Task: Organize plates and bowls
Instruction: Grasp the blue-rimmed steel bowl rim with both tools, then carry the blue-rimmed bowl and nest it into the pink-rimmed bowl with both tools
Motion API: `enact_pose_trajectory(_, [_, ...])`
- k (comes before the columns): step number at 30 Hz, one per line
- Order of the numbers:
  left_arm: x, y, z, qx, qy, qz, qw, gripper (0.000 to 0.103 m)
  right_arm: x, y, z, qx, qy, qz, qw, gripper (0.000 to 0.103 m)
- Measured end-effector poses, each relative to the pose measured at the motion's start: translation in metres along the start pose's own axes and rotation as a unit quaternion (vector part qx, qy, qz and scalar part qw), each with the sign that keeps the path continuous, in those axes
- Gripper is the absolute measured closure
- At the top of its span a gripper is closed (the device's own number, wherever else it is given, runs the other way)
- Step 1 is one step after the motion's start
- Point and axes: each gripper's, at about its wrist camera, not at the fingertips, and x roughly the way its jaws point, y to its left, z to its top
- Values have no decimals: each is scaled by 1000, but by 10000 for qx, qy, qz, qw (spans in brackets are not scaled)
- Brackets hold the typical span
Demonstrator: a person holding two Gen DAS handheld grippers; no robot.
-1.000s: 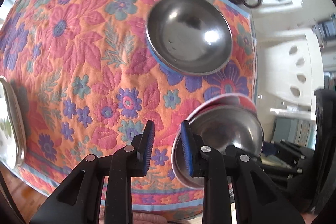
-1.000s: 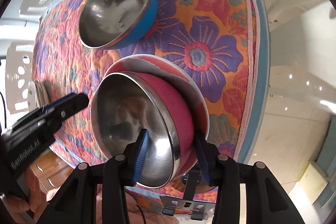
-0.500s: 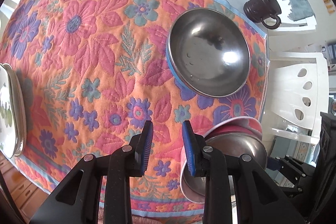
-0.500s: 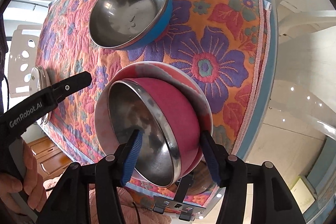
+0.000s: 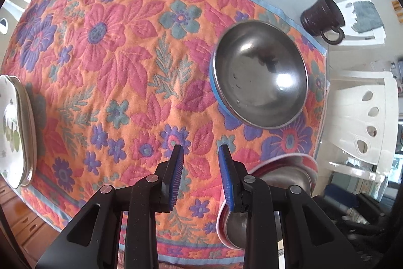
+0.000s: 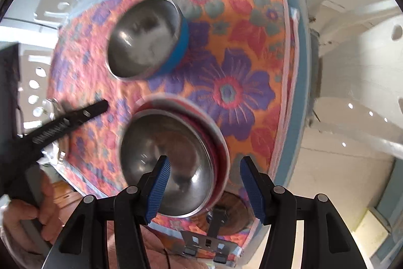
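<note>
The right tool (image 6: 204, 183) stands apart above the red bowl (image 6: 171, 163); the left tool (image 5: 200, 177) is opening, nothing between.

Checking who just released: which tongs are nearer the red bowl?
Right. The right tongs hang directly over the red bowl, pads straddling its near rim without touching. The left tongs sit beside it over bare cloth, jaws opening and empty.

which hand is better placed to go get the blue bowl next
Probably the right. Its tongs stand open and empty over the red bowl, with the blue bowl straight ahead. The left tongs are narrower, just opening, and hang over bare cloth.
</note>
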Motion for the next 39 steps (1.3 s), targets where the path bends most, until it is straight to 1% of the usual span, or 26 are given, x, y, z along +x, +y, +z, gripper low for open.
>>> enact_pose_trajectory(2, [-2,2,6,-125,-50,98,9999,71,-11,2,16,-120,-140,154,9997,47])
enact_pose_trajectory(4, [-4,2,12,-233,-127,25,9996,70,-17,8,34,-266,-222,181,9992,47])
enact_pose_trajectory(6, [-4,-1,21,-267,-187,-23,9995,65,-17,11,52,-405,-217,233,9987,47])
enact_pose_trajectory(7, [-3,-2,24,-264,-211,12,9994,60,-13,13,65,-478,-190,256,9983,47])
enact_pose_trajectory(8, [-1,-3,28,-264,-245,40,9993,58,-7,14,74,-517,-156,295,9981,47])
enact_pose_trajectory(9, [2,-4,31,-272,-281,44,9992,57,1,14,85,-518,-88,339,9980,47])
enact_pose_trajectory(12, [17,-4,40,-327,-223,-10,9992,57,29,16,104,-485,75,370,9981,47])
enact_pose_trajectory(15, [33,-3,42,-399,-153,30,9991,57,55,16,115,-413,206,439,9980,47])
enact_pose_trajectory(18, [51,-2,45,-469,-39,35,9989,60,77,13,124,-284,311,556,9976,47])
enact_pose_trajectory(21, [63,1,44,-561,20,-127,9983,64,88,11,127,-188,400,512,9977,51])
enact_pose_trajectory(23, [63,0,44,-551,-29,-216,9982,69,92,10,128,-141,418,536,9976,55])
enact_pose_trajectory(24, [63,0,43,-534,-45,-235,9983,73,94,10,129,-112,430,527,9976,57])
enact_pose_trajectory(25, [63,-2,43,-518,-73,-283,9982,79,95,9,130,-76,445,489,9978,61])
enact_pose_trajectory(26, [64,-4,43,-511,-90,-334,9981,82,97,8,130,-68,480,445,9978,69])
enact_pose_trajectory(27, [64,-5,43,-501,-99,-350,9981,83,98,9,131,-78,498,433,9978,72])
enact_pose_trajectory(28, [65,-9,44,-493,-131,-327,9982,84,99,10,131,-77,494,482,9976,79])
enact_pose_trajectory(29, [66,-11,45,-503,-154,-315,9981,84,98,10,130,-58,482,533,9974,82])
enact_pose_trajectory(33, [64,-13,54,-570,-142,-382,9975,85,94,13,131,-46,418,481,9980,83])
enact_pose_trajectory(36, [53,-12,52,-592,-176,-425,9972,86,84,20,130,-149,379,418,9983,83])
enact_pose_trajectory(39, [37,-12,46,-650,-231,-551,9961,86,70,26,126,-225,269,382,9987,83])
